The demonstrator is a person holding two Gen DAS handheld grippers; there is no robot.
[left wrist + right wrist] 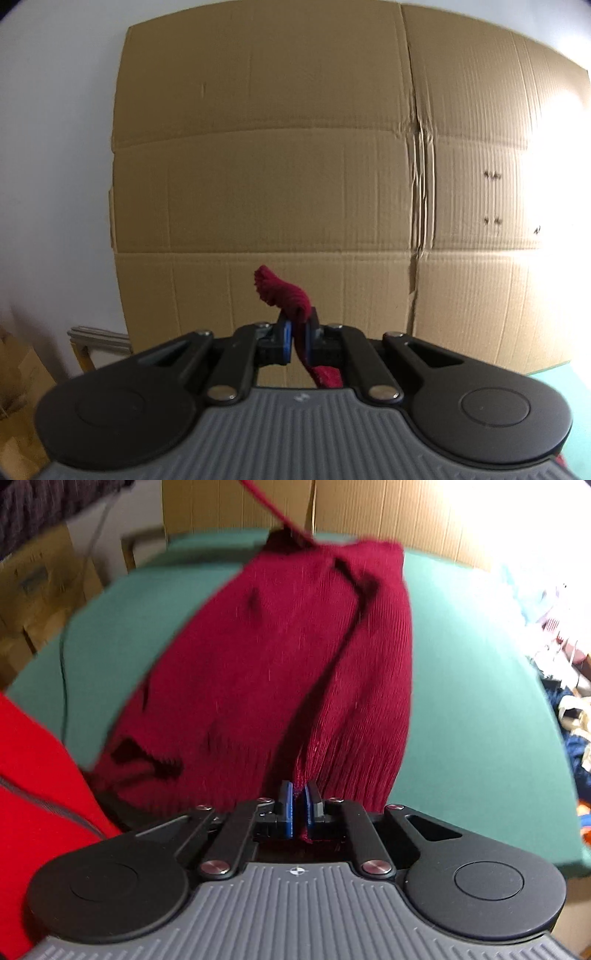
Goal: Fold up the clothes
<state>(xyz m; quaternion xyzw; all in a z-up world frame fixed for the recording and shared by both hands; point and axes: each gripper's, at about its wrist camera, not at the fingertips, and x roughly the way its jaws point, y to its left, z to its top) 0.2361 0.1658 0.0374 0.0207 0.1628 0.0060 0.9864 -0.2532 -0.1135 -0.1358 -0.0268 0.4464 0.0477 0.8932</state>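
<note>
Right wrist view: two grippers, one maroon sweater between.

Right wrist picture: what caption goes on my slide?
Right gripper pinches the hem of a dark red sweater above a green table.

Dark red ribbed knit garment; green table; brown corrugated cardboard; bright red cloth.

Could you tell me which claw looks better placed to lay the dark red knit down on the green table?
Probably the right claw: it grips the dark red knit directly over the green table. The left claw pinches only an end and faces the cardboard.
</note>
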